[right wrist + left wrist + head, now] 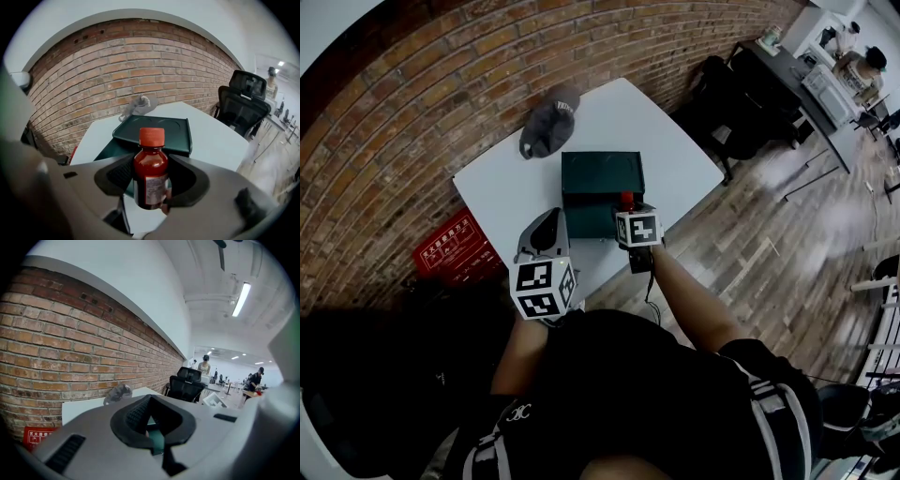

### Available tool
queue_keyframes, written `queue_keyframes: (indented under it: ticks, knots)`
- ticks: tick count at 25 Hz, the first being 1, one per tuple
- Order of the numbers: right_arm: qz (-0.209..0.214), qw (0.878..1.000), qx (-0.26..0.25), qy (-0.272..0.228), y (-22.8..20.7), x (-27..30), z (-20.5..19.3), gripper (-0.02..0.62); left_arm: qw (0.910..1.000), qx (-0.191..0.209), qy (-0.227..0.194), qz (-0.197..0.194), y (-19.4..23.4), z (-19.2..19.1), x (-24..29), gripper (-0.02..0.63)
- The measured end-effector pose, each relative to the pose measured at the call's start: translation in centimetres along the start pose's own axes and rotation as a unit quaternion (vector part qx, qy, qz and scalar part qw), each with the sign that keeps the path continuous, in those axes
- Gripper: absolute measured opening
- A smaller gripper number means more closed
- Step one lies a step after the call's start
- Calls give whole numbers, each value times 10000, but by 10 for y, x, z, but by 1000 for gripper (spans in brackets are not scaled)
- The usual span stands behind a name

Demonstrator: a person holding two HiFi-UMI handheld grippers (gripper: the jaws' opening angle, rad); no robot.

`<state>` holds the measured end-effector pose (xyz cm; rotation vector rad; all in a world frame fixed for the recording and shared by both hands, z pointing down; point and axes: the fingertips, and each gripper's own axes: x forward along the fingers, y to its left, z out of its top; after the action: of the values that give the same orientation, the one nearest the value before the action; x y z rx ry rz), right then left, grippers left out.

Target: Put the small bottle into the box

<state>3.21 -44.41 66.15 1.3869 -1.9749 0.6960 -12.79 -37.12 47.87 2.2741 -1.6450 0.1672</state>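
A small dark red bottle [150, 174] with a red cap and a white label stands upright between the jaws of my right gripper [150, 190], which is shut on it. In the head view the bottle's cap [626, 200] shows just above the right gripper [630, 211], at the near right edge of the dark green box [600, 173]. The box [157, 129] lies open on the white table [675, 150], its lid folded back. My left gripper [547, 236] hovers at the box's near left corner. Its jaws [152, 430] are shut, and only the box's green shows through the gap.
A grey cap [549, 120] lies on the table beyond the box, near the brick wall. A red crate [450, 248] sits on the floor left of the table. Black office chairs [722, 103] stand to the right, with desks and people further off.
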Motion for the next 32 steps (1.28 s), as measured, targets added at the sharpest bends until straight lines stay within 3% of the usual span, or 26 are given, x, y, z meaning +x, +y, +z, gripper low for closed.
queue_keyframes:
  ticks: [5, 12, 18, 21, 32]
  knots:
    - [-134, 9980, 252, 557, -10, 22, -18, 216, 9999, 14, 103, 36, 4, -6, 5, 3]
    - [-392, 9923, 189, 1157, -21, 41, -37, 216, 9997, 83, 219, 46, 4, -12, 7, 4]
    - [-449, 9840, -295, 1696, -19, 53, -53, 216, 9996, 187, 231, 33, -3, -13, 6, 3]
    - [-421, 9799, -279, 1929, -21, 58, -59, 216, 9995, 205, 234, 65, -3, -13, 5, 3]
    - [-517, 9657, -877, 2389, -16, 68, -67, 216, 9993, 234, 235, 167, 1, -14, -5, 3]
